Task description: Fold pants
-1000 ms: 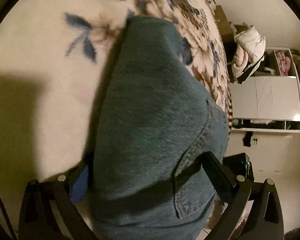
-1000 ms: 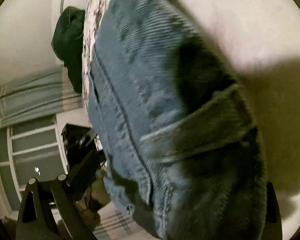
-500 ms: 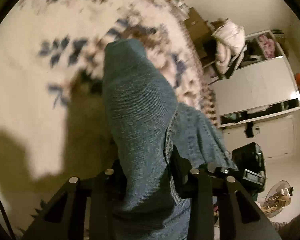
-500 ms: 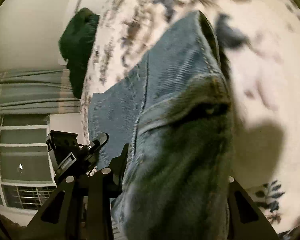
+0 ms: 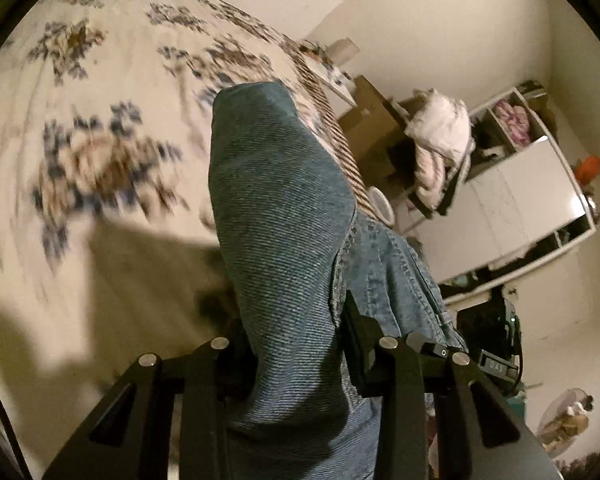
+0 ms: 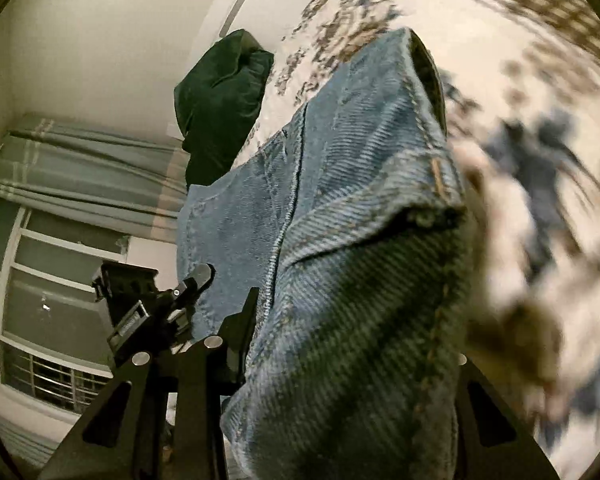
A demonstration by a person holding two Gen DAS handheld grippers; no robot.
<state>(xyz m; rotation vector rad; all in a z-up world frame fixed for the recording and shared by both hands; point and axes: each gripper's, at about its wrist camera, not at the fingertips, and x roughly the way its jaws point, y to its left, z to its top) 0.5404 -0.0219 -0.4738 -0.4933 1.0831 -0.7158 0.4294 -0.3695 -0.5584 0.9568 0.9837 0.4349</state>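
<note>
Jeans (image 5: 284, 216) lifted above the floral bedspread (image 5: 100, 120); my left gripper (image 5: 296, 340) and right gripper (image 6: 340, 344) each clamp denim, tilted downward.

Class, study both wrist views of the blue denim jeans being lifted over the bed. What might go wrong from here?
1. Only a narrow bunch of the blue denim jeans sits between the left gripper's fingers; it may slip free.
2. The right gripper holds thick layers near the waistband, so layers could shift unevenly.
3. The jeans hang beside the floral bedspread's edge and could slide off.
</note>
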